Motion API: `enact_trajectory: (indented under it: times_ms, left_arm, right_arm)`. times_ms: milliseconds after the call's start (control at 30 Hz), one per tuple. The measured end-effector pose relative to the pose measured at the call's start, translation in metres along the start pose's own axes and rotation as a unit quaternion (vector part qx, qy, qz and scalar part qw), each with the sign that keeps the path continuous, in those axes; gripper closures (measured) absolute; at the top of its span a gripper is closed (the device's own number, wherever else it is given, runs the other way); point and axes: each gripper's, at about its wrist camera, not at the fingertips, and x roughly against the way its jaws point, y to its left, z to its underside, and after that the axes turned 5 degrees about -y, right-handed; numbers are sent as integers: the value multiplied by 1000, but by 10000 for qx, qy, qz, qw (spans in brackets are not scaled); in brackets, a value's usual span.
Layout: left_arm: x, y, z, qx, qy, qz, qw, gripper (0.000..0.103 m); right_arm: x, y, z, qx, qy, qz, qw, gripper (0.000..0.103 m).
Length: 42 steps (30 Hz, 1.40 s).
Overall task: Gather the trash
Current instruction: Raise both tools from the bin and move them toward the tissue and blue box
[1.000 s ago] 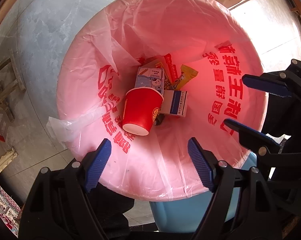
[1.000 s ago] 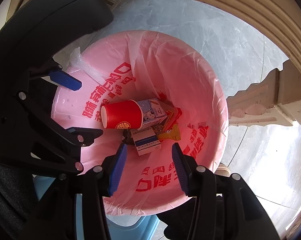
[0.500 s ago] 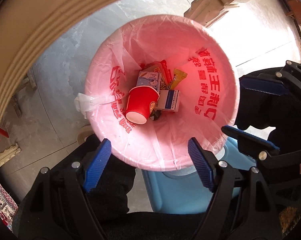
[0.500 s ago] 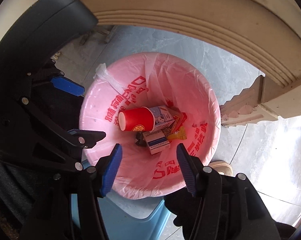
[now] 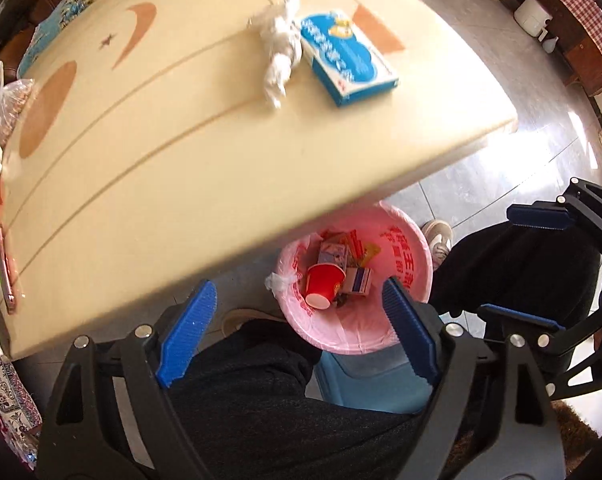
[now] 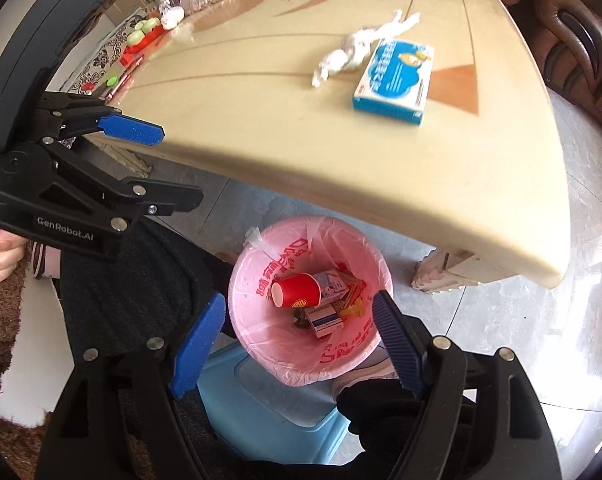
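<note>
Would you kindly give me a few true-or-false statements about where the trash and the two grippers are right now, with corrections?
1. The red paper cup lies on its side in the pink-lined bin. True.
2. The blue box is inside the bin. False: it lies on the table.
3. The crumpled white tissue lies beside the blue box. True.
4. The left gripper grips the cup. False: it is open and empty.
5. The right gripper is shut on the tissue. False: its fingers are apart, holding nothing.
</note>
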Motion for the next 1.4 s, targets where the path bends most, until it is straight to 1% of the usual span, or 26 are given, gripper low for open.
enact_trajectory:
  times_ms: [33, 100, 300, 433, 533, 667, 800, 900, 1267, 1400]
  left_arm:
    - [10, 1, -7, -5, -54, 30, 10000, 20]
    - [30, 4, -20, -2, -138, -31, 9999, 20]
    - [82, 11, -60, -48, -365, -331, 9988, 20]
    - [110, 15, -80, -79, -521, -374, 9979, 20]
    - [117, 13, -92, -131, -524, -375, 9978, 20]
    - [112, 12, -106, -170, -470, -276, 9984, 20]
    - [99, 11, -118, -203, -379, -250, 9988, 20]
    - [86, 12, -128, -208, -270, -204, 9992, 20]
    - [35, 19, -161, -155, 88, 5, 9998, 20]
    - [14, 22, -169, -160, 204, 1, 9997, 20]
  right_arm:
    - [12, -1, -7, 13, -68, 41, 10000, 22]
    - [32, -3, -22, 35, -215, 183, 9996, 22]
    - [85, -12, -67, -176, -521, 86, 9984, 22]
    - [113, -16, -92, -199, -776, 234, 9965, 20]
    - [129, -24, -105, -334, -938, 177, 9949, 13]
    - [138, -26, -117, -295, -1065, 318, 9934, 13]
    - [134, -28, -125, -280, -1047, 286, 9937, 13]
    - [123, -32, -129, -297, -938, 257, 9948, 13]
    - [67, -54, -144, -463, -541, 272, 9971, 13]
    - [44, -61, -146, -479, -386, 282, 9977, 13]
